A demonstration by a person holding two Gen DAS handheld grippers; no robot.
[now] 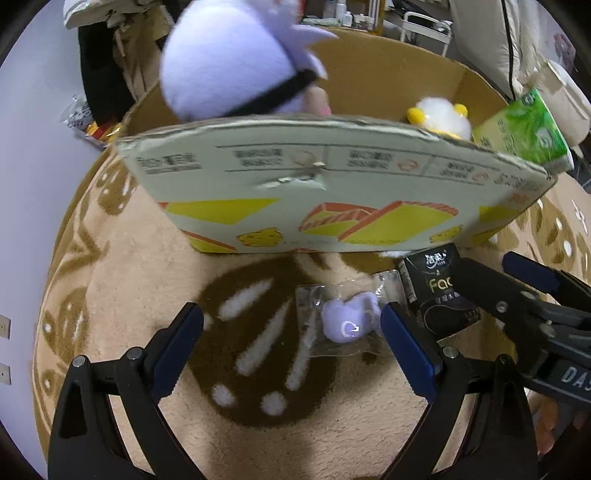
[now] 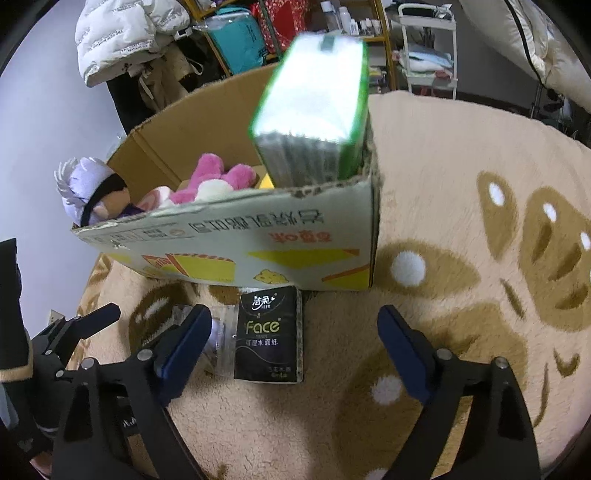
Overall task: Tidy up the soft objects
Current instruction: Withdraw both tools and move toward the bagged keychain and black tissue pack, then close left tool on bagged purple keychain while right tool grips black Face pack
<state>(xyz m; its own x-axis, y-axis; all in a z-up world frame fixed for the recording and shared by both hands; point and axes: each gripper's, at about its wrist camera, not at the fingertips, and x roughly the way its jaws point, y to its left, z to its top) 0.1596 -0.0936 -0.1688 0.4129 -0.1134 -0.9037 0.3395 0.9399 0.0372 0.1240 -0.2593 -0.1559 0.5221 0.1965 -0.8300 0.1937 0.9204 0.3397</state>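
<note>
A cardboard box (image 1: pixel 332 192) (image 2: pixel 236 240) stands on a beige plush rug. Inside it are a lilac plush doll (image 1: pixel 229 62) (image 2: pixel 92 192), a pink plush (image 2: pixel 218 177), a white and yellow plush (image 1: pixel 439 118) and a green tissue pack (image 1: pixel 524 129) (image 2: pixel 314 110). In front of the box lie a small purple toy in a clear wrapper (image 1: pixel 347 321) and a black tissue pack (image 2: pixel 271 332) (image 1: pixel 432 291). My left gripper (image 1: pixel 291 354) is open, the wrapped toy just inside its right finger. My right gripper (image 2: pixel 291 354) is open over the black pack, pads not touching it.
The rug (image 2: pixel 461 221) has brown and white patterns and spreads around the box. Behind stand shelves (image 2: pixel 280 33) with bags, a white coat (image 2: pixel 122 33) and a white cart (image 2: pixel 428 51). A pale wall (image 1: pixel 29 184) lies to the left.
</note>
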